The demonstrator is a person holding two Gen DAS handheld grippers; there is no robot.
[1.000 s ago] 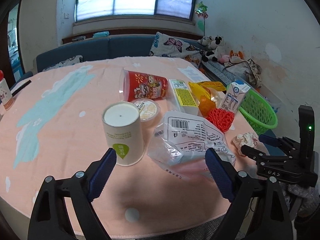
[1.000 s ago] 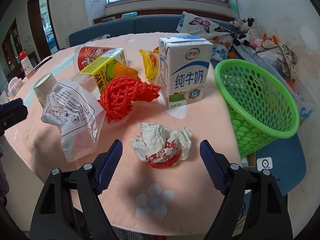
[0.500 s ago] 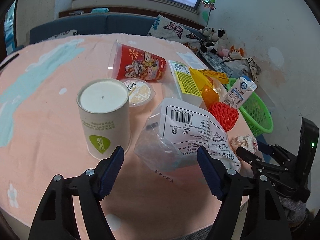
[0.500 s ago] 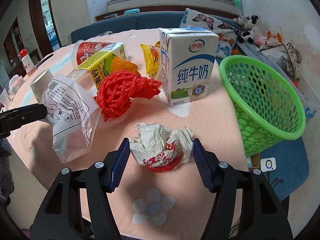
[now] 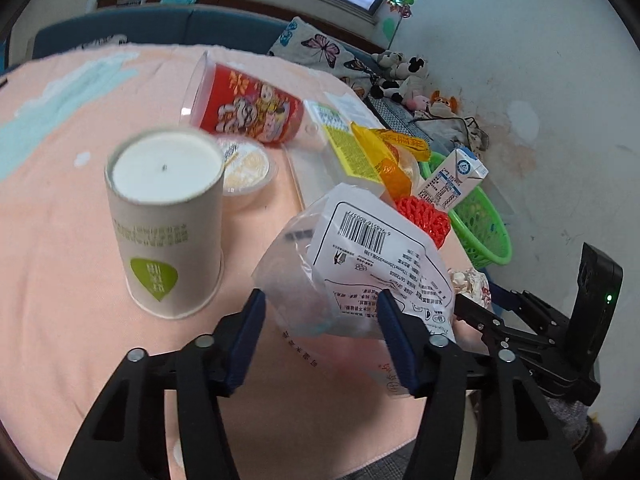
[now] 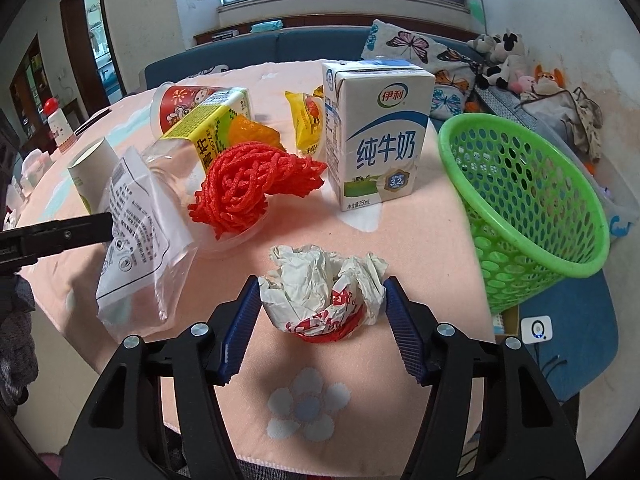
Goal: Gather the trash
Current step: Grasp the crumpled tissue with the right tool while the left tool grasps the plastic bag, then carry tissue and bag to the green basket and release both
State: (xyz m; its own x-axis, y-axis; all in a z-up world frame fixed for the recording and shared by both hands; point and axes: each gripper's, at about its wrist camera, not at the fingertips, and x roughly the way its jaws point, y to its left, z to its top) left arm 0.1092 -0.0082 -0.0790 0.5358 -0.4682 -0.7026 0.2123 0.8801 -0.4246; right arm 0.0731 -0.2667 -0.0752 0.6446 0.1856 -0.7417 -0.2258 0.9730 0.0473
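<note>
My left gripper (image 5: 320, 296) is at the near end of a clear plastic bag (image 5: 372, 248) with a white printed label. Its jaws are closing, the bag lies between them, and the pads do not visibly squeeze it. My right gripper (image 6: 322, 282) is shut on a crumpled white-and-red paper wrapper (image 6: 320, 292) that rests on the pink tablecloth, with a pad against each side. In the right wrist view the bag (image 6: 140, 220) lies at the left beside the left gripper's finger (image 6: 60, 236). A green mesh basket (image 6: 560, 264) stands off the table's right edge.
On the table are an upturned paper cup (image 5: 164, 232), a tipped red cup (image 5: 248, 108), a yellow box (image 5: 344, 144), a red foam net (image 6: 248, 184), a milk carton (image 6: 380, 132) and a yellow snack packet (image 6: 308, 120). A sofa with cushions and soft toys lies beyond.
My left gripper dropped and moved in on the plastic bag while its jaws narrowed around it. My right gripper's jaws came together onto the crumpled wrapper and have held still since.
</note>
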